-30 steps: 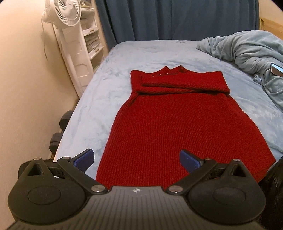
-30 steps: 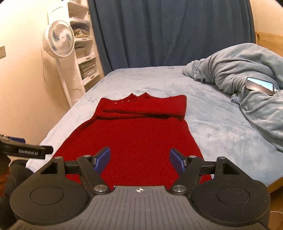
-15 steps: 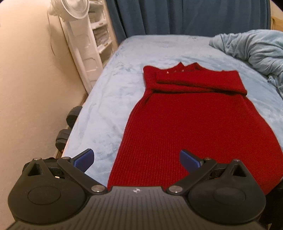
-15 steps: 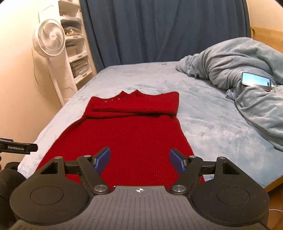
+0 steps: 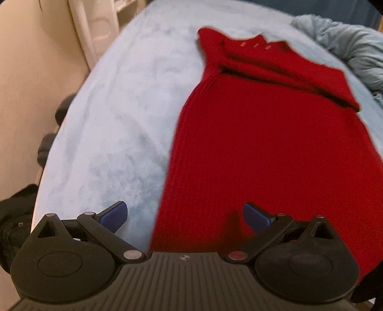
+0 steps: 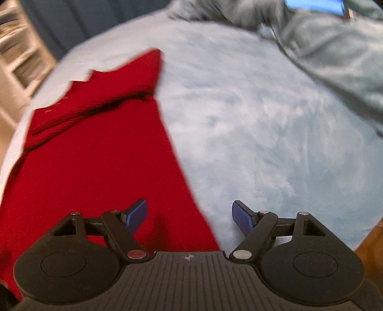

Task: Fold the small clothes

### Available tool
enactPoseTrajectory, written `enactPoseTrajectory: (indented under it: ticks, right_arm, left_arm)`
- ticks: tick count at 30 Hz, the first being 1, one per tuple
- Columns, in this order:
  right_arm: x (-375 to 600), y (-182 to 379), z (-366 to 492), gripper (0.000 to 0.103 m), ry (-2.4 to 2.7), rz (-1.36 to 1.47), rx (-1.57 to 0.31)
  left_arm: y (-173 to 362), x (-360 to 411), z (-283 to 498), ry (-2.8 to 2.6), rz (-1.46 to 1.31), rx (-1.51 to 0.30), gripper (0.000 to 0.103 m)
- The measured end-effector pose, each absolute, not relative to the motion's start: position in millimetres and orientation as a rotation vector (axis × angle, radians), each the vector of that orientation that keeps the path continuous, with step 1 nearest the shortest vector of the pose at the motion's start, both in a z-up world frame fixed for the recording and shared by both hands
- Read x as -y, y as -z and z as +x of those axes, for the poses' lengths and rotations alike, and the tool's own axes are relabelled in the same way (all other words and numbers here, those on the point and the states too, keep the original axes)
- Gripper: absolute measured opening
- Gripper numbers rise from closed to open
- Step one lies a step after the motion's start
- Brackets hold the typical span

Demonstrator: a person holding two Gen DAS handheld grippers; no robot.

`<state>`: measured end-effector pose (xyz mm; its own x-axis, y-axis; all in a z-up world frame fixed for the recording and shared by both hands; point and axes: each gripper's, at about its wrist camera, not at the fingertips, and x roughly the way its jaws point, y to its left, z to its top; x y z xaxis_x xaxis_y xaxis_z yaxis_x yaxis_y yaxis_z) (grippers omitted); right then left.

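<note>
1. Lying flat on the pale blue fleecy bed cover (image 5: pixel 115 124), the dark red ribbed knit dress (image 5: pixel 268 153) runs lengthwise from its hem at the near edge of the bed to its neckline at the far end, so its long axis goes near to far
2. Its top part is folded: a band of red knit, seemingly the sleeves, lies crosswise over the chest just below the notched collar, at right angles to the long axis
3. No brand, label or readable writing shows in either view; a few small pale marks sit in a row near the collar, too blurred to make out
4. The left gripper (image 5: pixel 184 216) hovers above the near left hem of the dress with its blue-padded fingers (image 5: pixel 115 213) spread wide and nothing between them; the left pad is over bare bed cover, the right pad over red knit
5. The right gripper (image 6: pixel 190 215) hovers above the near right edge of the dress, fingers also wide apart and holding nothing; its left pad is over the knit, its right pad over the bed cover (image 6: pixel 251 134)
6. A crumpled grey-blue blanket (image 6: pixel 335 52) is heaped at the far right of the bed, well apart from the dress, with a lit phone screen (image 6: pixel 316 6) resting on it
7. Both views are motion-blurred
</note>
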<state>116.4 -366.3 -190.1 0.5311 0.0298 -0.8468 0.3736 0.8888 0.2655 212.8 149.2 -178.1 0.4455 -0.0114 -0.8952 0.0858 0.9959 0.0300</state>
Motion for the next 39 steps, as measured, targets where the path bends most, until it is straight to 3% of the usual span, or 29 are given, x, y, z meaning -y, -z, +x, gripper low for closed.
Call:
enactPoseTrajectory:
  ticks: [2, 4, 8, 11, 12, 13, 14, 15, 16, 17, 31, 39]
  right_arm:
    - [374.8, 210.0, 128.0, 0.08, 0.218, 0.501, -1.051]
    - [375.4, 227.9, 130.7, 0.09, 0.177, 0.556, -1.1]
    - [348.1, 227.9, 116.8, 0.09, 0.048, 0.426, -1.093]
    - [336.3, 226.0, 109.0, 0.087, -0.032, 0.441, -1.134]
    - [335.3, 225.3, 108.0, 0.078, -0.048, 0.464, -1.144]
    - [333.2, 223.9, 106.7, 0.054, -0.058, 0.461, -1.153]
    - [329.3, 222.5, 104.1, 0.039, -0.052, 0.436, -1.157]
    - [327.2, 221.1, 101.5, 0.022, -0.026, 0.419, -1.158]
    - [328.7, 218.8, 100.1, 0.02, -0.025, 0.446, -1.157]
    - [330.5, 216.8, 99.0, 0.02, -0.028, 0.478, -1.15]
    - [338.8, 103.5, 55.8, 0.016, -0.076, 0.544, -0.874]
    - [347.1, 108.4, -33.0, 0.016, -0.071, 0.623, -0.914]
  left_arm:
    - [194.0, -152.7, 221.3, 0.054, 0.061, -1.169, 0.103]
    - [202.1, -159.2, 223.7, 0.076, 0.004, -1.187, 0.103]
    - [199.5, -162.6, 220.2, 0.162, -0.042, -1.219, 0.103]
    - [197.3, -153.8, 208.8, 0.256, -0.022, -1.242, 0.103]
    - [196.8, -149.5, 204.6, 0.262, 0.006, -1.238, 0.101]
    - [195.6, -144.2, 199.3, 0.247, 0.049, -1.227, 0.089]
    - [193.1, -140.7, 195.0, 0.224, 0.081, -1.214, 0.084]
    - [188.9, -140.5, 192.3, 0.22, 0.067, -1.205, 0.067]
    - [182.5, -142.2, 190.1, 0.223, 0.027, -1.195, 0.034]
    - [176.1, -144.8, 189.5, 0.219, -0.008, -1.192, 0.02]
    - [93.5, -158.1, 132.8, 0.313, -0.225, -1.051, 0.018]
    - [104.5, -167.4, 50.8, 0.356, -0.237, -1.114, 0.018]
